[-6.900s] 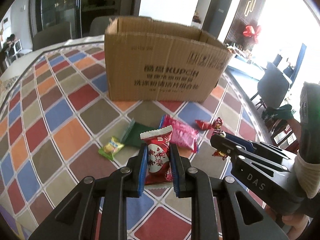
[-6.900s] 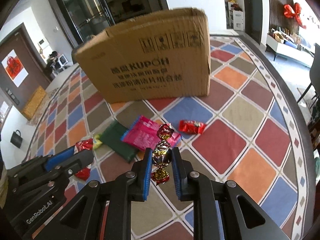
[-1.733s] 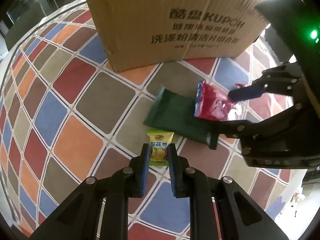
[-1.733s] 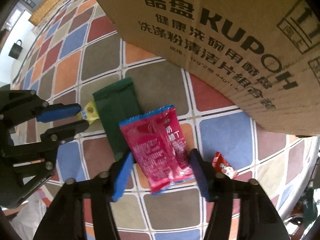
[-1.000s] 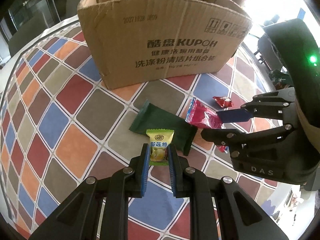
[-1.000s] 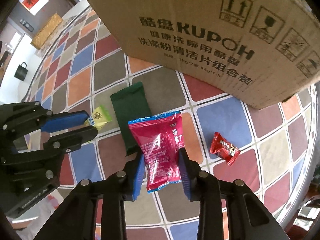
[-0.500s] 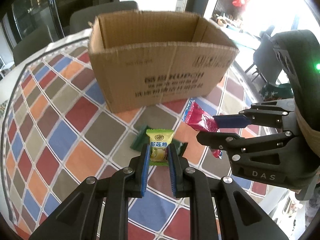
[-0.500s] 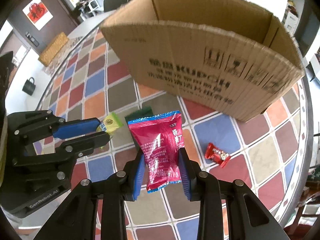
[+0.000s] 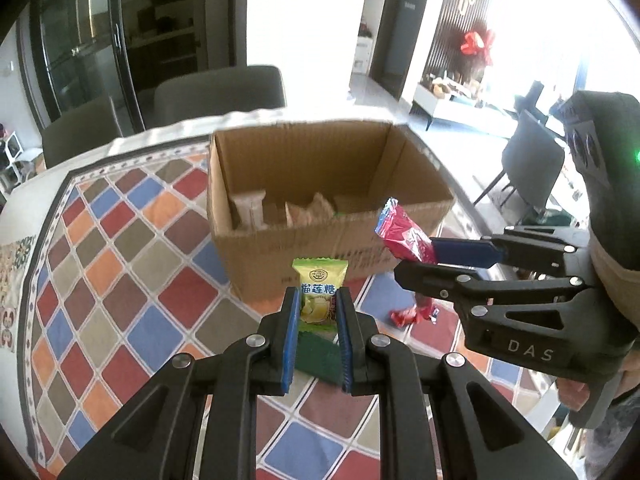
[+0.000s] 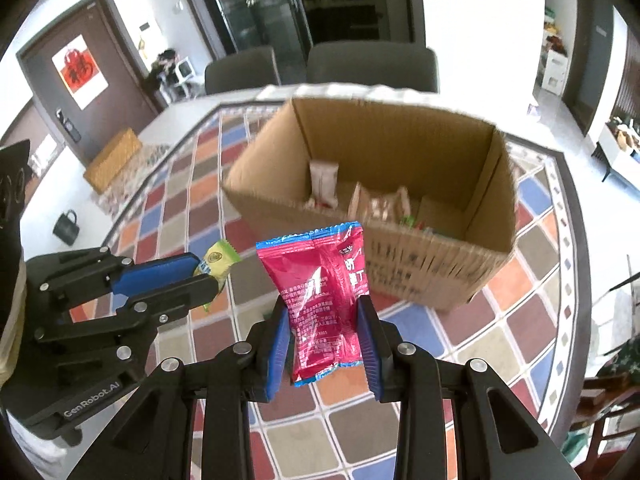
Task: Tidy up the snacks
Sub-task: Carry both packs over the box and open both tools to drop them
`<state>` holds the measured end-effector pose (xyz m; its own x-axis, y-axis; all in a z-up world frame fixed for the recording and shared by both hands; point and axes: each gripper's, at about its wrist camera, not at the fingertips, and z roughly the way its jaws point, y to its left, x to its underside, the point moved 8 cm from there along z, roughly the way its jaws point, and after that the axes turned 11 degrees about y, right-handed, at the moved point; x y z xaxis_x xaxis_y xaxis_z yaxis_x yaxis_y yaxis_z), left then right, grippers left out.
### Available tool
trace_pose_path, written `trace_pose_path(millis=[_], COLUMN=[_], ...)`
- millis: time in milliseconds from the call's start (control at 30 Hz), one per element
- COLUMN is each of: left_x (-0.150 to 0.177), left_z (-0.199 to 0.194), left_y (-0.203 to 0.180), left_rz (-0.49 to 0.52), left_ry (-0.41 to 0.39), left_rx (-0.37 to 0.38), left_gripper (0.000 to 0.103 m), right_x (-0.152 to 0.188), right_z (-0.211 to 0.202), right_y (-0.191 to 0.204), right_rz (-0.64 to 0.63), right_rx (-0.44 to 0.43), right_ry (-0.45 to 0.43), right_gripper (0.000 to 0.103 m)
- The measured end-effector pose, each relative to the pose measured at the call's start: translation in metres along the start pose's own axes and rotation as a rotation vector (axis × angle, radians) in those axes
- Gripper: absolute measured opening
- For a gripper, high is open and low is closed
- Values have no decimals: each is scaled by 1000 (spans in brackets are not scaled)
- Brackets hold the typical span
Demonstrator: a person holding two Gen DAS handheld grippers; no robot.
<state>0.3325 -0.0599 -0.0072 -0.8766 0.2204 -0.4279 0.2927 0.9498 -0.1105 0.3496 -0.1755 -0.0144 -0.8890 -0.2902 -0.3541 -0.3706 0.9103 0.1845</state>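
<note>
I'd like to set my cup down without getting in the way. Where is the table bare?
Left of the box, the tablecloth is bare out to its border. In the right wrist view, the cloth right of the box is bare too. It is crowded in front of the box: a green packet, a red candy and both grippers with their snacks.
</note>
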Motion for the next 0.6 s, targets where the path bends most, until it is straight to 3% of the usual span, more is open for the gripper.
trace_pose_path(millis=[333,600], left_x=[-44,-66], left_z=[-18,-10], left_y=[7,16], left_rz=[-26,-38], left_ry=[-58,-50], left_rx=[0,3], left_gripper=[19,19], right_x=[-33,-61], right_z=[-29,-37], right_y=[-5,-13], right_rz=[37,52], right_rx=[10,34], right_ry=[-90,-121], right_gripper=[34,34])
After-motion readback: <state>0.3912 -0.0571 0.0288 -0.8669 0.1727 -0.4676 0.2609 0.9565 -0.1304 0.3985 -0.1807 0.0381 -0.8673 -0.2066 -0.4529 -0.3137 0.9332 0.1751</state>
